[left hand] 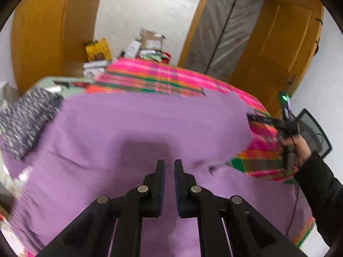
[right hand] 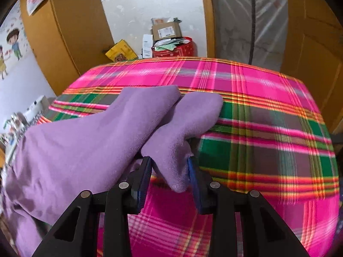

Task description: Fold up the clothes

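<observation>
A white plastered wall (right hand: 137, 6) is standing between orange-brown wooden doors (left hand: 285, 40), boxes and packets (right hand: 165, 32) piling at its foot; a cartoon wall sticker (right hand: 12, 42) is showing left, a plastic-covered doorway (left hand: 223, 27) letting daylight in

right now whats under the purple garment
The pink plaid blanket lies under the purple garment, showing past its edges. Whatever lies beneath its spread middle is covered.
</observation>
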`<state>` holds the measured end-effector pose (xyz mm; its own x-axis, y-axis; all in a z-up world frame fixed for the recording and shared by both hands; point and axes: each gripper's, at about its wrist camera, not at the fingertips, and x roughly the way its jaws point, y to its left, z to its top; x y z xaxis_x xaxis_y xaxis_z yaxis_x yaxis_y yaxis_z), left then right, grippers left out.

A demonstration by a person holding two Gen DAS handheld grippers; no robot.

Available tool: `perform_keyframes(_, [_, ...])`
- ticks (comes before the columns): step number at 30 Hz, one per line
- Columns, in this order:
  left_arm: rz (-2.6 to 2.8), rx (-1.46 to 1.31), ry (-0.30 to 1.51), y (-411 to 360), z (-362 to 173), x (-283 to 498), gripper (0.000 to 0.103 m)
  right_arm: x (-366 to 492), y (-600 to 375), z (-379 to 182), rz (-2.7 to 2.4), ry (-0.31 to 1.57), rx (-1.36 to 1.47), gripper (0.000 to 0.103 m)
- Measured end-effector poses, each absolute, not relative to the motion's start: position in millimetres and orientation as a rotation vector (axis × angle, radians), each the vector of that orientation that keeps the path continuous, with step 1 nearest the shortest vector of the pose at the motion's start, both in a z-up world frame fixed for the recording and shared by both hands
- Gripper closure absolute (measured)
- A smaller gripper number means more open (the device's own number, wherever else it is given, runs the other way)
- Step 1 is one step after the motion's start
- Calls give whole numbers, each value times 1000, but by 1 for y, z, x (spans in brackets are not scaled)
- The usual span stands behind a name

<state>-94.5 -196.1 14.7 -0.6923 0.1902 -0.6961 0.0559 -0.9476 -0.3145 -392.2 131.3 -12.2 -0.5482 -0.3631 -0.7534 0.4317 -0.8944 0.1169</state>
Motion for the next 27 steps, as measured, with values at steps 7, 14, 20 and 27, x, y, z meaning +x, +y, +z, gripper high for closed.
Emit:
perform_keyframes(7, [2716,-1284,-527,-179,-10,-92,95,-387,132,-7,-2421,181,1139,93])
perform_keyframes(14, [2715,-1320,-562,-182,-20,-83,95,-358,177,43,-2490,81,1032,95])
perform_keyframes(20, [2723,-1330,-582,-181,-23,-74,95,-330,233,81,-2550,-45,988,95])
perform_keyframes(27, [2725,-1337,-558,-171,-21,-68,95,-306,246,49,-2454,-62,1209,75])
